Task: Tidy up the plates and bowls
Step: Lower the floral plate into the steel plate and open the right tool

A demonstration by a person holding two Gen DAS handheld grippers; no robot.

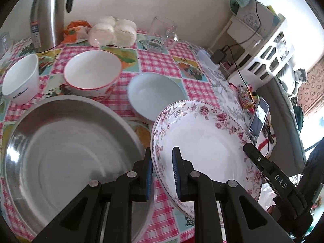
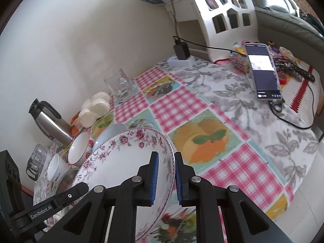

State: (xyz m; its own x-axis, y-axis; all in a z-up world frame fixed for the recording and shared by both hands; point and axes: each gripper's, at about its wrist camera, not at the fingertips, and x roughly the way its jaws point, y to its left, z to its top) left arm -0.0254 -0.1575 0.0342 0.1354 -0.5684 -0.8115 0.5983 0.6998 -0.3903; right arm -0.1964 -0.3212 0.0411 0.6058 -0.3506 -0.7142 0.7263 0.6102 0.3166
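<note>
A deep white plate with a pink floral rim [image 1: 202, 141] hangs tilted above the checked tablecloth, held from both sides. My left gripper [image 1: 163, 172] is shut on its left rim, and my right gripper [image 2: 165, 178] is shut on the opposite rim of the same plate [image 2: 121, 162]. To the plate's left lies a large steel basin [image 1: 60, 151]. Behind them stand a pale blue bowl [image 1: 156, 93], a red-rimmed bowl [image 1: 93, 70] and a plain white bowl [image 1: 20, 79].
A steel thermos [image 1: 48, 14], wrapped white buns [image 1: 113, 30] and a glass tumbler [image 1: 160, 32] line the wall side. A phone [image 2: 263, 70] with a cable stands at the table's right edge, near a charger [image 2: 181, 50] and a white rack [image 2: 222, 10].
</note>
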